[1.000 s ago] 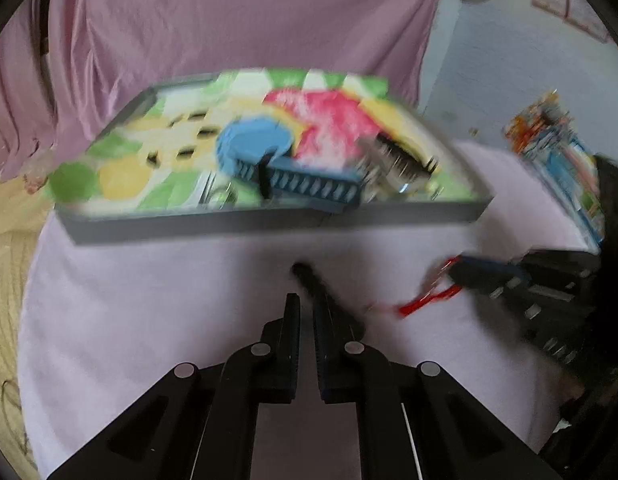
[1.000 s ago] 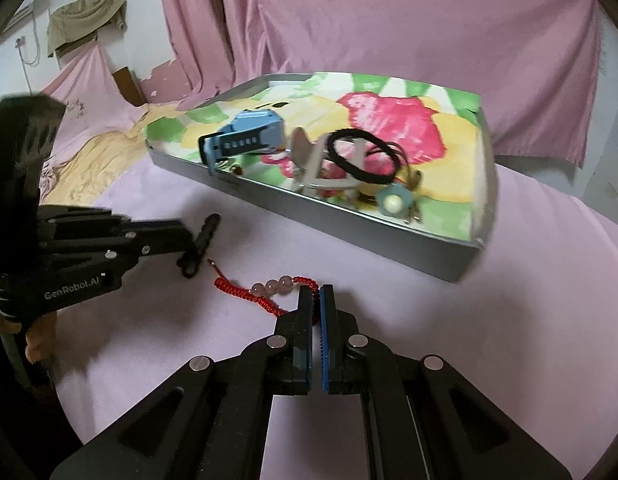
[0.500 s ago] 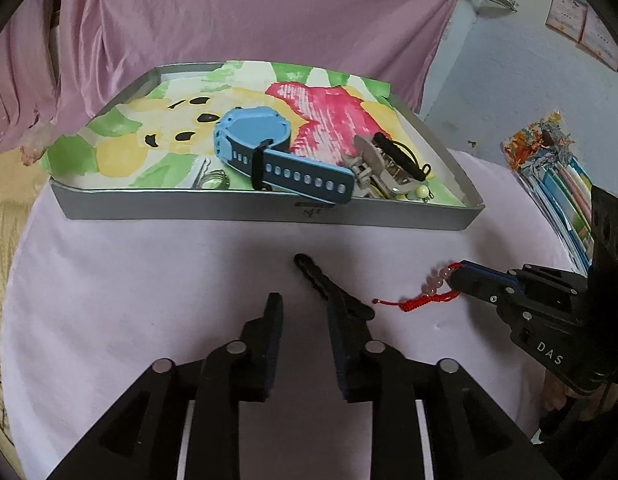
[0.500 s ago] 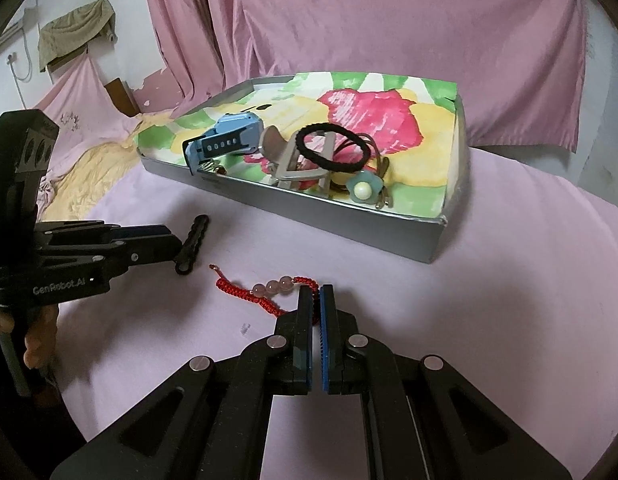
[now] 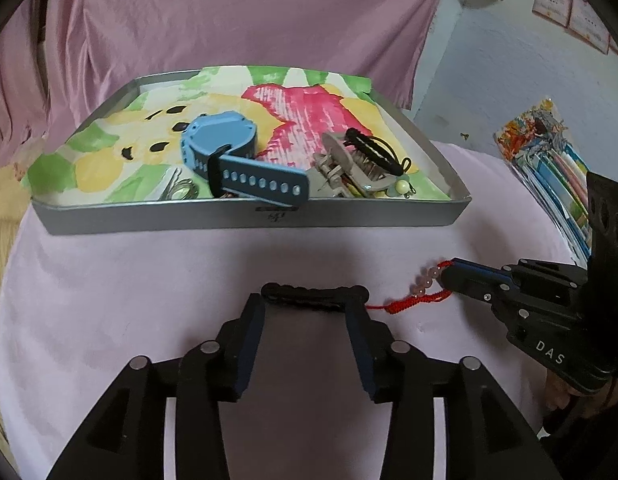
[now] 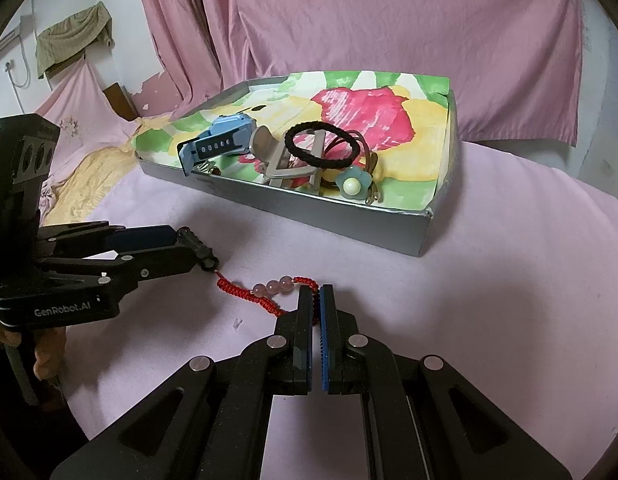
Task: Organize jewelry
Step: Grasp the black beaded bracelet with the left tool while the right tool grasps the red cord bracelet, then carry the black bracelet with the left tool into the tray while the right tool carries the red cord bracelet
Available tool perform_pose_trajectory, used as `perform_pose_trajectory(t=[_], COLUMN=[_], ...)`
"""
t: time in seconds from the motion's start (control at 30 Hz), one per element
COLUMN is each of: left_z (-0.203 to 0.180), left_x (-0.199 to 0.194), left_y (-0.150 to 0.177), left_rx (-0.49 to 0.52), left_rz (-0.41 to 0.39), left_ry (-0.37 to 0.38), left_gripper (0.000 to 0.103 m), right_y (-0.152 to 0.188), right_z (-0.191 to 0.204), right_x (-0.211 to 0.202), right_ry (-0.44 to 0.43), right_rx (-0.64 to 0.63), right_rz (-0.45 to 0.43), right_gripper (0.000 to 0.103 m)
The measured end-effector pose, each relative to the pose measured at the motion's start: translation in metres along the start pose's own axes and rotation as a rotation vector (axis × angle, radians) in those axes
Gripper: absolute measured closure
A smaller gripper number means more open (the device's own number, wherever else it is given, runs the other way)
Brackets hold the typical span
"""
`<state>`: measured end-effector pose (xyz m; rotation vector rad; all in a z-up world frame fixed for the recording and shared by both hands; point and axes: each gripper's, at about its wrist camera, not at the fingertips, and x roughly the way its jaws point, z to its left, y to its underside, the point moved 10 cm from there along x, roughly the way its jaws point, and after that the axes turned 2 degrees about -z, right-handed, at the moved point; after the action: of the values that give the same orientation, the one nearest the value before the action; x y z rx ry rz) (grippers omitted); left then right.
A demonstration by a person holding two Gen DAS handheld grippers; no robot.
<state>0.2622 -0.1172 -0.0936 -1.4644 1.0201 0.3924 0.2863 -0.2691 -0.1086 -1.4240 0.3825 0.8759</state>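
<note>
The left gripper (image 5: 305,308) had spread its jaws wide around the black hair clip (image 5: 314,297). The right gripper (image 6: 316,293) stayed clenched on the red bead bracelet (image 6: 269,290) at 3 o'clock. Pink cloth (image 5: 129,280) covered the bench.

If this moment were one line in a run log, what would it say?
left gripper: open, straddling black wavy hair clip on pink cloth | right gripper: shut on red braided cord bracelet with pink beads | grey tray: watch, hair ties inside

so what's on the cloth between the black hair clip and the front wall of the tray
Nothing: in the left wrist view the pink cloth is bare between the black hair clip, which lies across the open left gripper fingertips, and the tray wall.
</note>
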Motion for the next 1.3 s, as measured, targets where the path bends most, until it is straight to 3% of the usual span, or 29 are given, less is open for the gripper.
perform_pose_trajectory(t=[0.23, 0.73, 1.3], left_z=[-0.012, -0.024, -0.023], left_x=[0.005, 0.015, 0.011], left_y=[-0.003, -0.006, -0.006], left_rx=[0.036, 0.137, 0.089], left_rz=[0.006, -0.009, -0.038], left_ry=[0.002, -0.088, -0.023], left_gripper=[0.048, 0.047, 0.047], right_y=[0.004, 0.005, 0.005], right_z=[-0.015, -0.030, -0.031], right_x=[-0.005, -0.007, -0.009], right_ry=[0.035, 0.041, 0.055], right_rx=[0.011, 0.049, 0.038], right_rz=[0.002, -0.002, -0.014], right_gripper=[0.100, 0.100, 0.100])
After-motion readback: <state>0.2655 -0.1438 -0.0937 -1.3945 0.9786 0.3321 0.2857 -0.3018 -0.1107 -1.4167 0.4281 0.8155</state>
